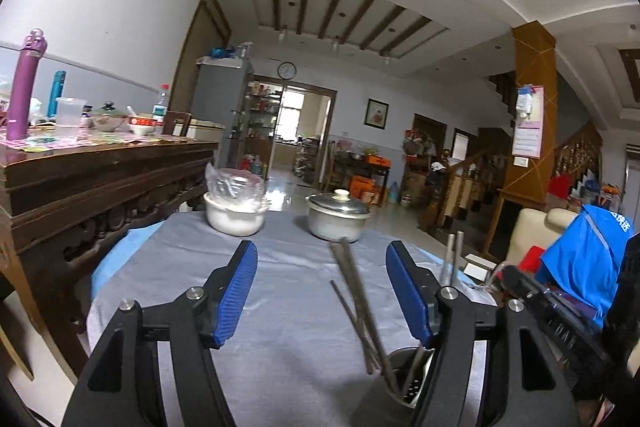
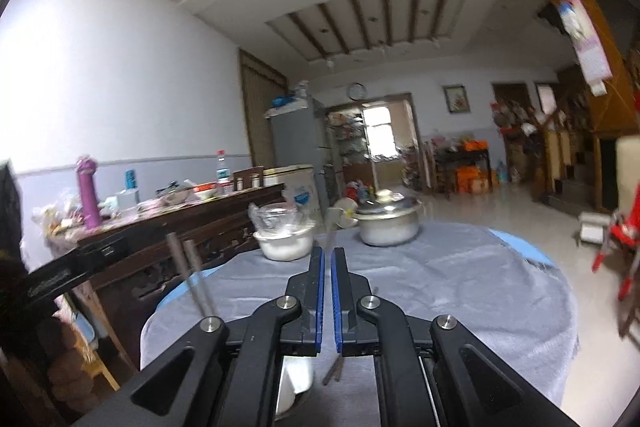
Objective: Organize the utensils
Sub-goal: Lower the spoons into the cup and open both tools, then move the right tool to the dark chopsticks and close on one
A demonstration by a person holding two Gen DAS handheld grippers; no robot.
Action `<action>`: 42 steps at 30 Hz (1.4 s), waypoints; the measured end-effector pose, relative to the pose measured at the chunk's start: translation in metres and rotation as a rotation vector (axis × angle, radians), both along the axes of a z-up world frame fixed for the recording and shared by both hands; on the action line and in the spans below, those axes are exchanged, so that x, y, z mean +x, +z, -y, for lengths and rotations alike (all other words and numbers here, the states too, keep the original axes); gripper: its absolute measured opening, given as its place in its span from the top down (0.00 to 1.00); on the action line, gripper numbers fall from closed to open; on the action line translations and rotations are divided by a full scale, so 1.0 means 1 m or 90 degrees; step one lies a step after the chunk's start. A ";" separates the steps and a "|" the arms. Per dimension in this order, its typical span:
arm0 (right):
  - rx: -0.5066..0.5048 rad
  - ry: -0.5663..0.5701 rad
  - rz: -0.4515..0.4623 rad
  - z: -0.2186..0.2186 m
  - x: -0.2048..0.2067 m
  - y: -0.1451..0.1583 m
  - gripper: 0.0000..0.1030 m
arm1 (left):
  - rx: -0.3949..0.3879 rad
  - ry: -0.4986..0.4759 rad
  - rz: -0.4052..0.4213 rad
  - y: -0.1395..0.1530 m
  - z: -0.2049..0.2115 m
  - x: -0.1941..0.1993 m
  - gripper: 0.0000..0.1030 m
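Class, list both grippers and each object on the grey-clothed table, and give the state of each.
Left gripper: fingers open, nothing between them.
Right gripper: fingers shut on a chopstick pair.
Metal pot: lid on.
White bowl: clear plastic bag bunched in it.
Loose chopsticks: leaning, lower ends in the dark holder.

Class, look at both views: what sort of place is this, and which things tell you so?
Probably a home's open dining and living room: a lidded metal pot on a grey-clothed table, a carved dark wooden sideboard, a grey fridge.
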State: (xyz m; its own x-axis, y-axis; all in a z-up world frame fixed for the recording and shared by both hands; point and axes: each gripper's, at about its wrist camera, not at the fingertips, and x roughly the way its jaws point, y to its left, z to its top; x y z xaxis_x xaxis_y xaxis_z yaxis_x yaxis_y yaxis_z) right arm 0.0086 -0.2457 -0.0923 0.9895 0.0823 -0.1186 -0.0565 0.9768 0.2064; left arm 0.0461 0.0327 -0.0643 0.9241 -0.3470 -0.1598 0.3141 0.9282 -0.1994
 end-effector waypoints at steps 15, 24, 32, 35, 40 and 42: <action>0.168 -0.062 -0.152 0.070 0.028 -0.045 0.51 | -0.004 0.044 -0.166 -0.038 -0.023 0.036 0.22; 0.197 -0.063 -0.200 0.082 0.037 -0.068 0.51 | 0.025 0.082 -0.263 -0.063 -0.032 0.062 0.22; 0.201 -0.048 -0.229 0.087 0.063 -0.082 0.51 | 0.057 0.120 -0.324 -0.083 -0.038 0.076 0.22; 0.201 -0.047 -0.228 0.090 0.078 -0.083 0.51 | 0.085 0.137 -0.333 -0.083 -0.039 0.082 0.22; 0.215 -0.041 -0.238 0.095 0.100 -0.085 0.51 | 0.113 0.164 -0.340 -0.078 -0.043 0.091 0.22; 0.218 -0.037 -0.240 0.094 0.105 -0.086 0.51 | 0.118 0.175 -0.340 -0.077 -0.046 0.095 0.22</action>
State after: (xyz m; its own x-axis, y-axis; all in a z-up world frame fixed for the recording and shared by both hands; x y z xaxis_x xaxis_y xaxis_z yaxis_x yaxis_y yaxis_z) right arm 0.1131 -0.3402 -0.1781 0.8870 0.1247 -0.4447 0.1369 0.8486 0.5110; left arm 0.1408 0.0782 -0.1414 0.7512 -0.0306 -0.6593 -0.0390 0.9951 -0.0907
